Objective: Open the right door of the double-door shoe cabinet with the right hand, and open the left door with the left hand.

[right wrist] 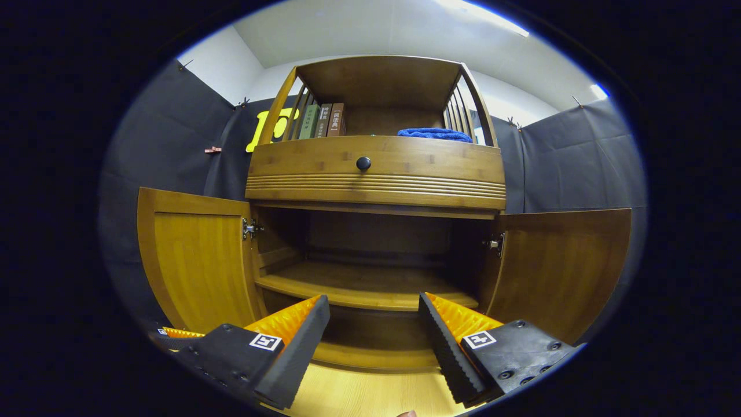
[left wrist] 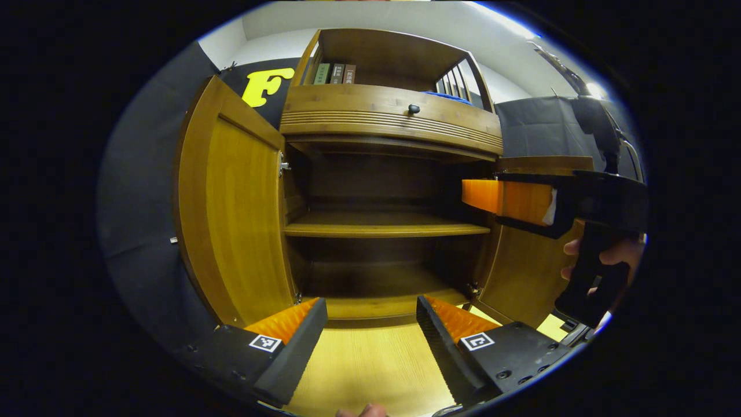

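Observation:
The wooden shoe cabinet (right wrist: 376, 174) faces me with both doors swung wide. Its left door (right wrist: 197, 260) (left wrist: 231, 208) stands out to the left, and its right door (right wrist: 561, 266) (left wrist: 521, 278) stands out to the right. My left gripper (left wrist: 370, 324) is open and holds nothing, low before the cabinet's bottom edge. My right gripper (right wrist: 373, 324) is also open and holds nothing, facing the inner shelf (right wrist: 370, 289). In the left gripper view the right gripper (left wrist: 472, 196) hangs in front of the right door, held by a hand (left wrist: 608, 255).
Above the doors is a drawer with a black knob (right wrist: 363, 163). On top stand three books (right wrist: 324, 120) and a folded blue cloth (right wrist: 434, 134). Light wooden floor (left wrist: 365, 365) lies in front. Black cloth walls close the booth on both sides.

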Tool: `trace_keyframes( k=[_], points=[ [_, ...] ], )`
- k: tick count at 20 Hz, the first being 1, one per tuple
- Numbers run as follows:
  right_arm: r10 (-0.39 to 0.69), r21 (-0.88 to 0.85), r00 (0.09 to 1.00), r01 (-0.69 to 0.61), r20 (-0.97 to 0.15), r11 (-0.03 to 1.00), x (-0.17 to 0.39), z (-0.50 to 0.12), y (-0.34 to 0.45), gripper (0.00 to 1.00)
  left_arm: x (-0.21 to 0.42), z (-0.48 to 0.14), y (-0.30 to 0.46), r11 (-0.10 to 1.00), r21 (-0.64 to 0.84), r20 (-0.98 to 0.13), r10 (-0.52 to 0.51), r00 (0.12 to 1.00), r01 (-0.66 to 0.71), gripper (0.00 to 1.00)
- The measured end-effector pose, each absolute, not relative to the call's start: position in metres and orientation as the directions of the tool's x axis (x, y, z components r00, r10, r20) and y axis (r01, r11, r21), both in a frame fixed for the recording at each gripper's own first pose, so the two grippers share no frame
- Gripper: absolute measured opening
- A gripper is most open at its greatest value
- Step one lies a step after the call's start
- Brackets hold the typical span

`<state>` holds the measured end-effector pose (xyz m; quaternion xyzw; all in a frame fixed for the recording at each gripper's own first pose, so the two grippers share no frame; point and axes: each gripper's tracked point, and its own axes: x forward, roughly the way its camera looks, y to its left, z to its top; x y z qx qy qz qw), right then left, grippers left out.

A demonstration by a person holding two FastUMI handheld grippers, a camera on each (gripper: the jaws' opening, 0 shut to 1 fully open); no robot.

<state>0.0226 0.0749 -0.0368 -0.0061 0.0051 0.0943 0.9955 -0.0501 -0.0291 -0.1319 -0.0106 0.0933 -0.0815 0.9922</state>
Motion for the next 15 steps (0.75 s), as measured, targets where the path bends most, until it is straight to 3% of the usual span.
trace_keyframes(
  k=[7,13,15],
  points=[
    [0.118,0.041,0.992,-0.119,0.034,0.992,0.019,-0.022,0.037,0.98,-0.038,-0.115,-0.033,0.987,-0.017,-0.15,-0.163,0.975,0.162,0.96],
    [0.012,0.056,0.997,-0.017,0.077,0.998,-0.024,-0.003,-0.032,1.0,-0.028,-0.091,-0.059,0.975,-0.044,-0.086,-0.223,0.971,0.22,0.96],
    [0.024,0.066,0.996,-0.03,0.09,0.997,-0.042,0.002,-0.049,0.95,-0.026,-0.092,-0.07,0.971,-0.041,-0.09,-0.237,0.967,0.234,0.96]
  ],
)
